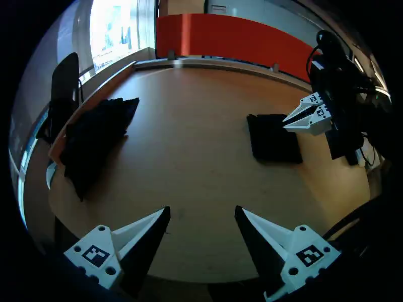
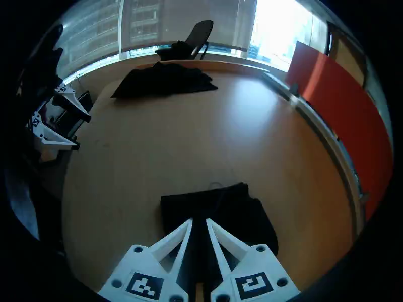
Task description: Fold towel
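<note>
Wooden bench [image 1: 201, 151]: carries both cloth lots.
Dark cloth heap [image 1: 95, 136]: crumpled by the window-side edge; probably work left.
Black towel [image 1: 272, 138]: folded flat near the opposite edge; looks done.
Left hand-held gripper [image 1: 202, 209]: spread, empty.
Right hand-held gripper [image 2: 199, 221]: nearly clenched over the towel, apparently empty.

Right gripper [image 2: 199, 221] is hanging over a folded black towel [image 2: 242, 211].
Its 2 fingers are standing close together above the wooden table [image 2: 176, 141].

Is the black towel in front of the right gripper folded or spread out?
Folded: the towel is a small, neat rectangle lying flat on the table.
</note>
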Demonstrator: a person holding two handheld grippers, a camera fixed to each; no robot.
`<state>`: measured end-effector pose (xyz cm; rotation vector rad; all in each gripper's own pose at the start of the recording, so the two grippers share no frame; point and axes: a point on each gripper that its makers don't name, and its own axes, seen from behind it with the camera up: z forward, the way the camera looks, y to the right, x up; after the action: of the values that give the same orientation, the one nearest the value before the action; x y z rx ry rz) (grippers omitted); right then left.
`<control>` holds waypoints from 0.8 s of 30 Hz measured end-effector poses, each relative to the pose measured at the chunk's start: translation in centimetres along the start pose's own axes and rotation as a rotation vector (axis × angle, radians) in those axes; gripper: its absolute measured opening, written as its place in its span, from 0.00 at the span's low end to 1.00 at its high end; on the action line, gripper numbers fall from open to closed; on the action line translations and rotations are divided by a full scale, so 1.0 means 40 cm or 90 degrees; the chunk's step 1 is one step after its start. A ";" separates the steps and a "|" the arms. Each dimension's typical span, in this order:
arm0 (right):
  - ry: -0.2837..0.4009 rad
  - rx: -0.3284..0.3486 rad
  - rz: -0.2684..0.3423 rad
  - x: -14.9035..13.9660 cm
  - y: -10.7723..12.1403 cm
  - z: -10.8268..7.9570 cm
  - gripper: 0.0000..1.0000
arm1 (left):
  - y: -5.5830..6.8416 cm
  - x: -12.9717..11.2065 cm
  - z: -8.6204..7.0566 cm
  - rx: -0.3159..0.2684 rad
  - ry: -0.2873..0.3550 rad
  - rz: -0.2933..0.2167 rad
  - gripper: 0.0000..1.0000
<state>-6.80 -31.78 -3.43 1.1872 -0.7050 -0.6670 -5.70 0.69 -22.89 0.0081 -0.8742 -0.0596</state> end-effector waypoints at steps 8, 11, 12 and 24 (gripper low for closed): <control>0.008 -0.006 0.004 0.000 -0.001 -0.009 0.22 | 0.001 0.001 -0.003 0.001 -0.001 0.004 0.95; 0.010 -0.004 0.009 -0.003 -0.007 -0.016 0.39 | 0.002 0.000 -0.004 0.002 -0.001 0.005 0.95; 0.011 -0.003 0.011 -0.005 -0.009 -0.019 0.46 | 0.003 -0.001 -0.005 0.002 -0.001 0.005 0.95; 0.012 -0.037 0.064 -0.060 -0.015 -0.050 0.68 | 0.009 0.001 -0.010 0.001 0.003 0.007 0.95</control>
<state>-6.77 -28.91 -4.77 1.0955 -0.7204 -0.5880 -5.36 1.05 -23.08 0.0049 -0.8697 -0.0478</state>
